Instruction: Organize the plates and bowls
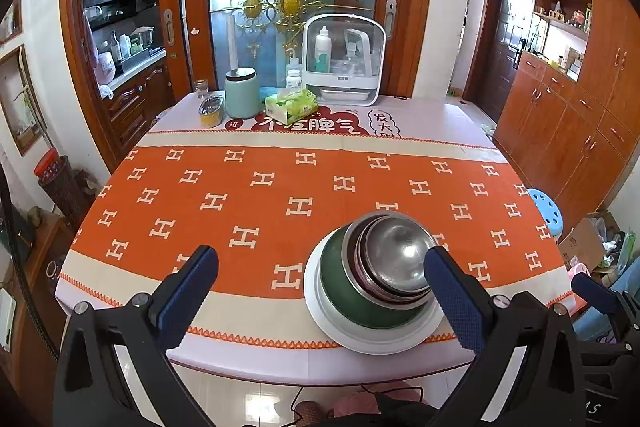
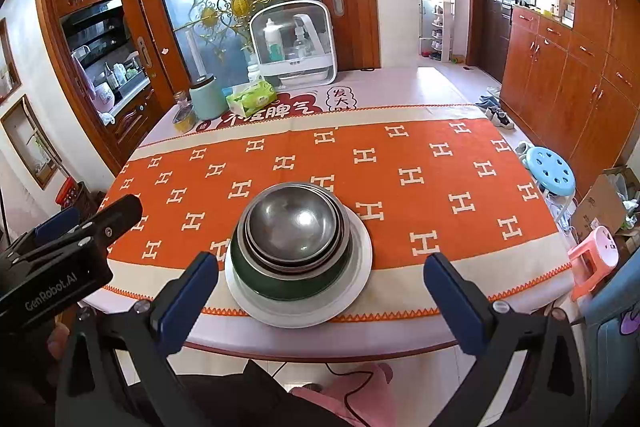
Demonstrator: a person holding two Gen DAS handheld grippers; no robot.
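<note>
A: Steel bowls (image 2: 294, 223), nested in a green bowl (image 2: 280, 281) on a white plate (image 2: 352, 291), near table edge. Slick, rigid, light; the plate is likely breakable.

B: Grip point?

A: Rims. Stack sits ahead, between the right gripper (image 2: 320, 293) fingers, by the left gripper (image 1: 320, 291)'s right finger. Both spread wide, empty.

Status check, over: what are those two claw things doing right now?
Both grippers open, empty, jaws wide. Steel bowls nested in green bowl on white plate. Nothing blocking.
</note>
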